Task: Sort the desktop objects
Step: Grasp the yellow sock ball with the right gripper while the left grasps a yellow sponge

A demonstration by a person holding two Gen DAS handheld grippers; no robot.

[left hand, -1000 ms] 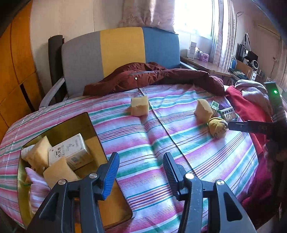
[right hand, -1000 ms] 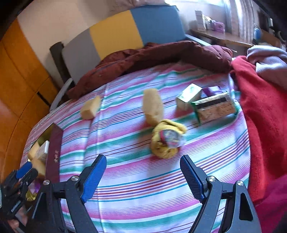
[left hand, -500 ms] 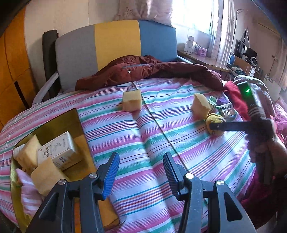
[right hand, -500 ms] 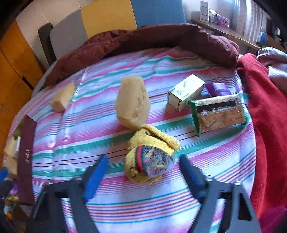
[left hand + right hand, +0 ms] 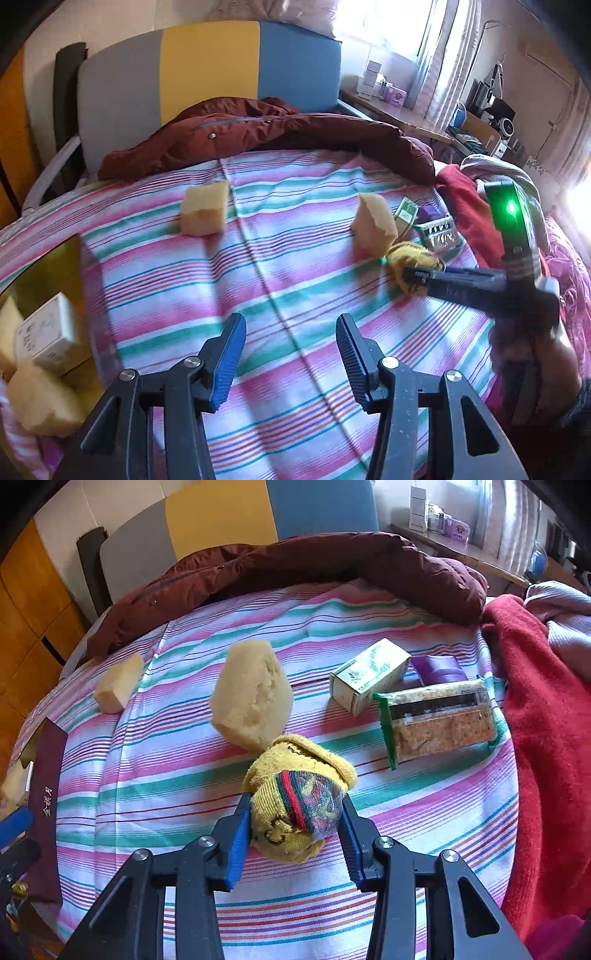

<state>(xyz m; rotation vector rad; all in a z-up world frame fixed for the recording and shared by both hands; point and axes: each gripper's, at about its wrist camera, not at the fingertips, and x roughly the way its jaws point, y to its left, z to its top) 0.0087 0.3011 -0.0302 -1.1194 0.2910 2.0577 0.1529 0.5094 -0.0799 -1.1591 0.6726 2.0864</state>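
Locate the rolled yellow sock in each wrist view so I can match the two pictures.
Left wrist: yellow sock sits right of centre, partly behind the right gripper.
Right wrist: yellow sock sits low centre, between the right gripper's fingers.
Shared landmark: the tall sponge, touching the sock's far side.

Left tool [image 5: 291, 354]: black speckled plastic arms, two silver round-head screws on each, carrying ribbed blue pads [image 5: 229, 363] on the inner faces. Right tool [image 5: 295, 834]: same black frame, silver screws and blue ribbed pads [image 5: 238, 843]; from the left tool's camera its body bears a lit green lamp above a black grip.
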